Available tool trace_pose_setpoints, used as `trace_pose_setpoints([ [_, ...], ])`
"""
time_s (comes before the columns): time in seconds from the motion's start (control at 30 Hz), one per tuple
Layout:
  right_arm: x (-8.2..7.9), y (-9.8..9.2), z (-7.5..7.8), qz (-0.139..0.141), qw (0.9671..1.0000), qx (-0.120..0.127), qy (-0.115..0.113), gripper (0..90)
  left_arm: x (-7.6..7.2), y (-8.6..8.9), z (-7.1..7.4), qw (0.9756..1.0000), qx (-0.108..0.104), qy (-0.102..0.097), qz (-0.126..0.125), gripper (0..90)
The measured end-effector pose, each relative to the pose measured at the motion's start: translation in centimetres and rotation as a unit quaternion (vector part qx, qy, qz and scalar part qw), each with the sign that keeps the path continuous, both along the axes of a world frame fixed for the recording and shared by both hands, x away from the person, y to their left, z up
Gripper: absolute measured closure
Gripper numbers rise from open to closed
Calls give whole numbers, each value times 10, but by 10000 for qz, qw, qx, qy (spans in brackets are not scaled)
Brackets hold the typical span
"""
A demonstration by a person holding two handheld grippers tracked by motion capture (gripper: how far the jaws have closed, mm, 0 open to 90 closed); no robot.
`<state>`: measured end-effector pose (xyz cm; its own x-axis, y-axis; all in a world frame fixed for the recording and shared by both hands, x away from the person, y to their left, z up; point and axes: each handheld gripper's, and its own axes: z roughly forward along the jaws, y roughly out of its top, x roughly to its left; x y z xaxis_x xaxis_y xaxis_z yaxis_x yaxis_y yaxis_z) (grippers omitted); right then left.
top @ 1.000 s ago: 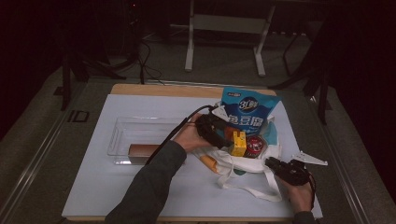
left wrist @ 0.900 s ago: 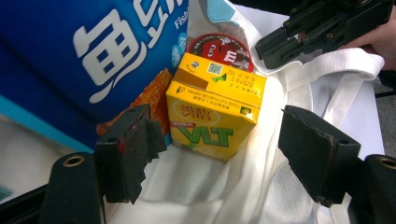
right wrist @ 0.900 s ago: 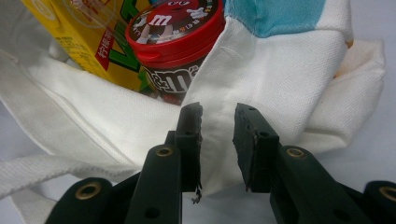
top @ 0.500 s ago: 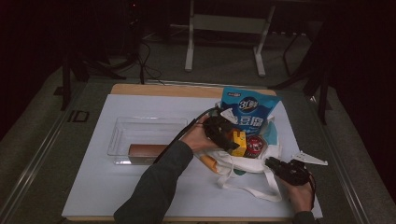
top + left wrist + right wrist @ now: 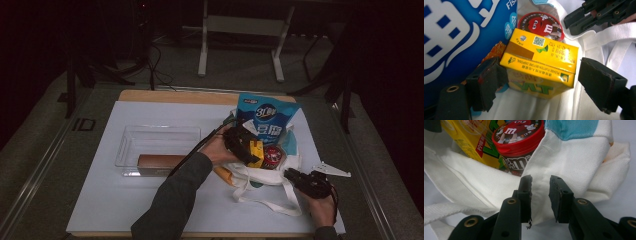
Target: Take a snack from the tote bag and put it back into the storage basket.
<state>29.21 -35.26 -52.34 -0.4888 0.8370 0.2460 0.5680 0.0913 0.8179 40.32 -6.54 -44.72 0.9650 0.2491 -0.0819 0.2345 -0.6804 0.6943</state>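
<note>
Here my left tongs (image 5: 541, 82) have just been opening; the yellow carton (image 5: 540, 66) sits between the spread pads, one pad clear of it, inside the white bag (image 5: 265, 175). My right tongs (image 5: 541, 192) pinch the bag's edge. The bag lies on a pale sheet (image 5: 130, 200) over the wooden surface (image 5: 165, 96), beside a clear tray (image 5: 150, 137) with a brown block (image 5: 160, 161). Beyond, the room is dark, with a grey floor (image 5: 240, 65) and a metal stand (image 5: 240, 25).
</note>
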Motion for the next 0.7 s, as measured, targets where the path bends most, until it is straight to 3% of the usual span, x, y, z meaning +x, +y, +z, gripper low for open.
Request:
trace_pose_setpoints([
  [0.33,0,0,0,8,10000,-5,2,712,-4,-5,-3,9997,178,-154,113,223],
  [0.5,0,0,0,8,10000,-6,-5,712,-9,-2,-1,9991,310,-275,45,258],
  [0.7,0,0,0,1,10000,-7,2,712,-10,-2,-2,9993,240,-279,88,260],
])
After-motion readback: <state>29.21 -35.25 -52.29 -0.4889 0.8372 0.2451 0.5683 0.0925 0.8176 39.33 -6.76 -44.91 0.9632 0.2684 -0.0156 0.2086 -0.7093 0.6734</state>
